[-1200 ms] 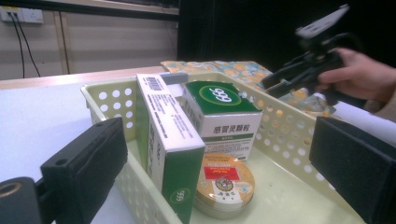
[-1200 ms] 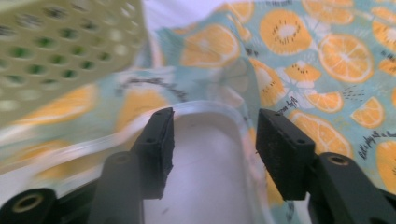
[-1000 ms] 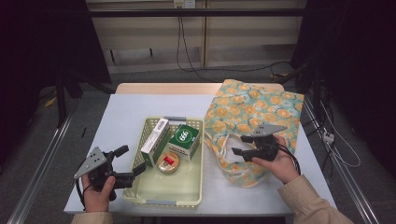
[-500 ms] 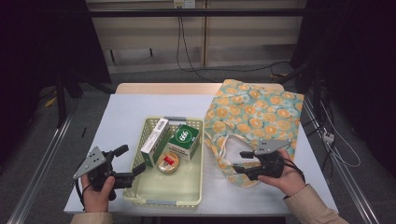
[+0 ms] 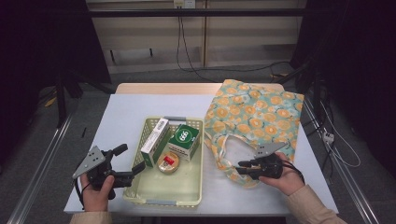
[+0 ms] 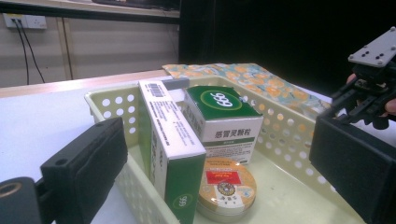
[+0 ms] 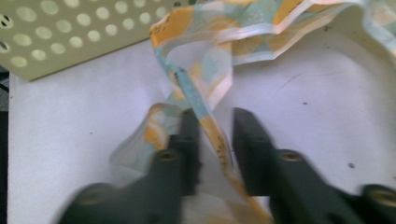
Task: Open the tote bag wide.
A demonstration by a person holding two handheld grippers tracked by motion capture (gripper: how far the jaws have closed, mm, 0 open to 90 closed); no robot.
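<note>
A pale yellow perforated basket (image 5: pixel 163 201) holds a long white and green box (image 5: pixel 155 135), a green box (image 5: pixel 183 138) and a round tin (image 5: pixel 168 163). My left gripper (image 5: pixel 130 157) stands open at the basket's left wall. In the left gripper view its jaws (image 6: pixel 217 140) frame the long box (image 6: pixel 170 140) and the tin (image 6: pixel 226 186). An orange-patterned cloth bag (image 5: pixel 254 109) lies flat to the right. My right gripper (image 5: pixel 242 168) sits low at the bag's handle loop (image 5: pixel 224 154). The strap (image 7: pixel 212 126) runs between its slightly parted jaws (image 7: pixel 215 116), unclamped.
The white tabletop (image 5: pixel 126 112) is bare behind and left of the basket. The table's front edge is close under both hands. Cables (image 5: pixel 327 135) hang off the right side. The other hand's gripper (image 6: pixel 369 93) shows beyond the basket in the left gripper view.
My right gripper has drawn back toward the front edge, from the middle of the bag's handle loop to its near end. The left gripper has barely moved.
</note>
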